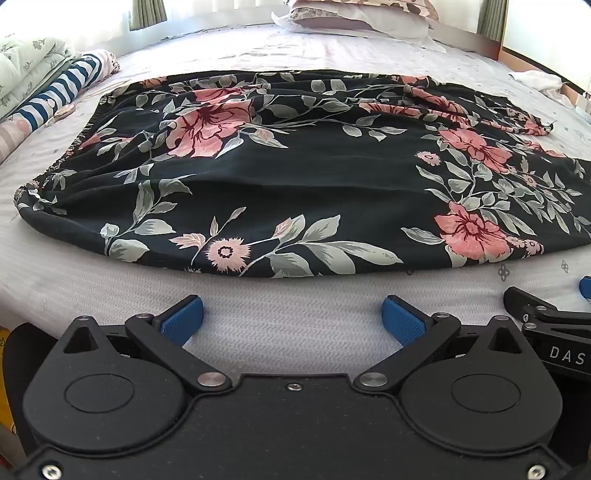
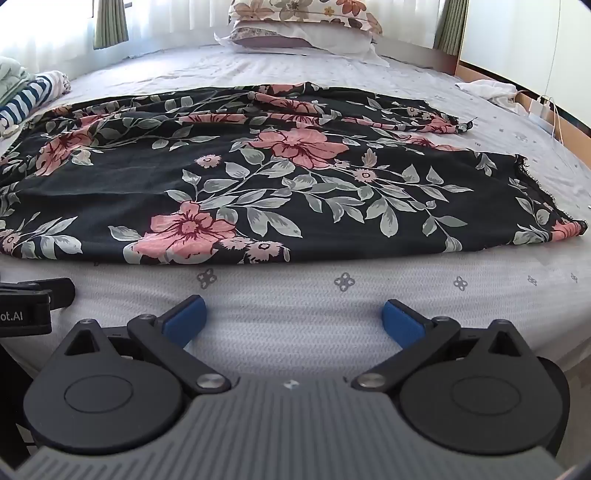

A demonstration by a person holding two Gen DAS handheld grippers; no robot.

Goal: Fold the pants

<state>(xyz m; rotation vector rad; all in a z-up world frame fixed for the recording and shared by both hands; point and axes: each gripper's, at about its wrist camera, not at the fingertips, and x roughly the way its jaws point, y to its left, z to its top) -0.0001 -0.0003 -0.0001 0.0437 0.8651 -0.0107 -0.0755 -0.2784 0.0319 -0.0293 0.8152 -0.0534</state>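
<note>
Black pants with pink flowers and grey-green leaves [image 1: 295, 177] lie spread flat across the bed, waistband at the left, leg ends at the right; they also show in the right wrist view [image 2: 258, 177]. My left gripper [image 1: 291, 319] is open and empty, hovering over bare sheet just short of the pants' near edge. My right gripper [image 2: 293, 319] is open and empty, also just short of the near edge, further right. The right gripper's body [image 1: 554, 332] shows at the left view's right edge.
The bed sheet [image 2: 332, 302] is pale with small flower marks. Pillows [image 2: 303, 26] lie at the head. Folded bedding and a striped cloth [image 1: 55, 92] lie at the left. A white cloth [image 2: 487, 88] and a charger cable [image 2: 543, 107] sit at the right edge.
</note>
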